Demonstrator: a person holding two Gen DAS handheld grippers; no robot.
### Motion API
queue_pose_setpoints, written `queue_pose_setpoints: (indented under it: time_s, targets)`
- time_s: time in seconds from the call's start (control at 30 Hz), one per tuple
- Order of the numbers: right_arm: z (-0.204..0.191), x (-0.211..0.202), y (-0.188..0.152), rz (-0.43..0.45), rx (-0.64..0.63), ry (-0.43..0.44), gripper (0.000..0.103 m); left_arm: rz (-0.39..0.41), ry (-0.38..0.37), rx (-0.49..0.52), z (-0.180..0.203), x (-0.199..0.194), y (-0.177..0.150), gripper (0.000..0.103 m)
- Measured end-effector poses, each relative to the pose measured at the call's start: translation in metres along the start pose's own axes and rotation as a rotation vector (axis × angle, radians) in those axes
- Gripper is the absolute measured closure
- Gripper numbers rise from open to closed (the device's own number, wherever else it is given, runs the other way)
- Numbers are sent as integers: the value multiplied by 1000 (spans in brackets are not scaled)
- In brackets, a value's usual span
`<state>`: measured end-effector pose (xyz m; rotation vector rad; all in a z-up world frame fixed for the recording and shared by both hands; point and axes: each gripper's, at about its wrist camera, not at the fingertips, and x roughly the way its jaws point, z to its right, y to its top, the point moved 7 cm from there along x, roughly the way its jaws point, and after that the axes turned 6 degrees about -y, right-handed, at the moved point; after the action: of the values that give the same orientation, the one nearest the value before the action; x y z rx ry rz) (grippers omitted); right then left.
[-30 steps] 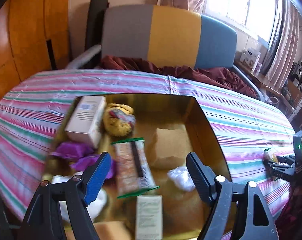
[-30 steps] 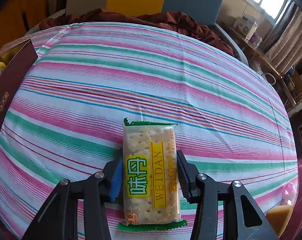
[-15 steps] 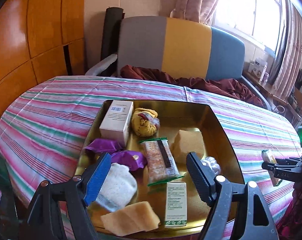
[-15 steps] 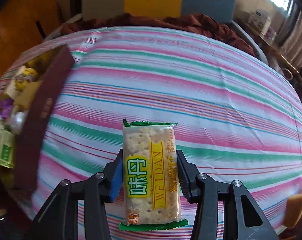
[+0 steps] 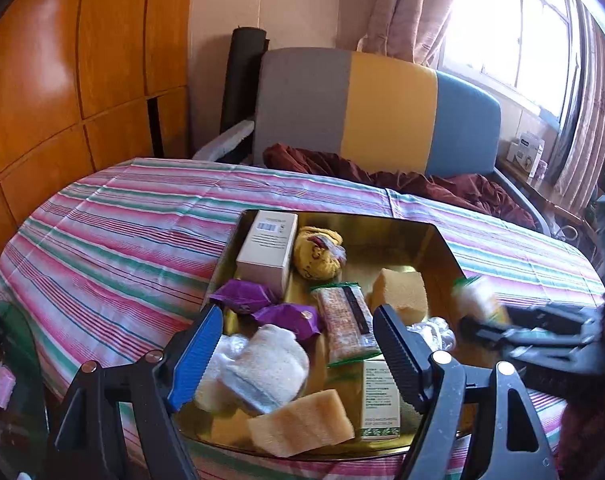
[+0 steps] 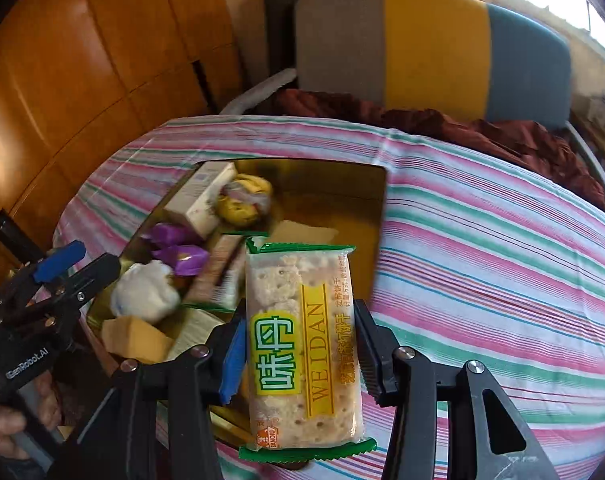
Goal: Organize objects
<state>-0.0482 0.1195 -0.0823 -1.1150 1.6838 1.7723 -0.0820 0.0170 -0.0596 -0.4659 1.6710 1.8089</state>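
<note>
The right gripper point(image 6: 300, 354) is clamped on a WEIDAN cracker packet point(image 6: 302, 344), its 2 pads pressed against the packet's long sides, with the green crimped ends sticking out above and below. The packet hangs over the near right corner of the gold tray point(image 6: 334, 184), above the striped tablecloth point(image 6: 502, 240). In the left wrist view the same packet point(image 5: 476, 300) shows as a blur at the tray's right rim, with the right gripper point(image 5: 486, 322) behind it.

The left gripper point(image 5: 298, 356) hovers over the near edge of the gold tray point(image 5: 382, 226), its jaws standing wide apart with nothing between them. From the right wrist view it point(image 6: 68, 262) sits at the tray's left near side, held by a hand point(image 6: 10, 420).

Inside the tray lie a white carton point(image 5: 268, 248) at the far left, a yellow knitted ball point(image 5: 318, 254) just right of it, 2 purple wrappers point(image 5: 262, 304) nearer, a second cracker packet point(image 5: 346, 322) in the middle, a yellow sponge point(image 5: 400, 292) to its right, a white fluffy bundle point(image 5: 262, 368), another sponge wedge point(image 5: 300, 424) at the near rim, and a small green-and-white box point(image 5: 380, 400).

Beyond the tray stands a grey, yellow and blue chair back point(image 5: 378, 108) with a dark red cloth point(image 5: 382, 172) on the seat.
</note>
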Motion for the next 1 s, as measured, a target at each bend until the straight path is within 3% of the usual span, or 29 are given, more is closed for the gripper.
queue_pose_setpoints:
  time_s: [0.23,0.43,0.5,0.7,1.0]
  targets:
    - [-19,44,-20,-79,-17,-45,54,7,31,-19,-14,-5,-3,24]
    - [-25,52,-31,-81,-52,-77,50,-12,44,-30,-20,-3,-10,24]
    - [-25,48,-30,-67,-36,-66,37,-9,47,-25,-20,-4,-11,24]
    - [-18,20,-18,48,33,-84,25,26,80,-29,-21,-13,-9,24]
    - [-18,-17,-12,157,65,-139,19,48,133,-36,-26,-27,-13,24]
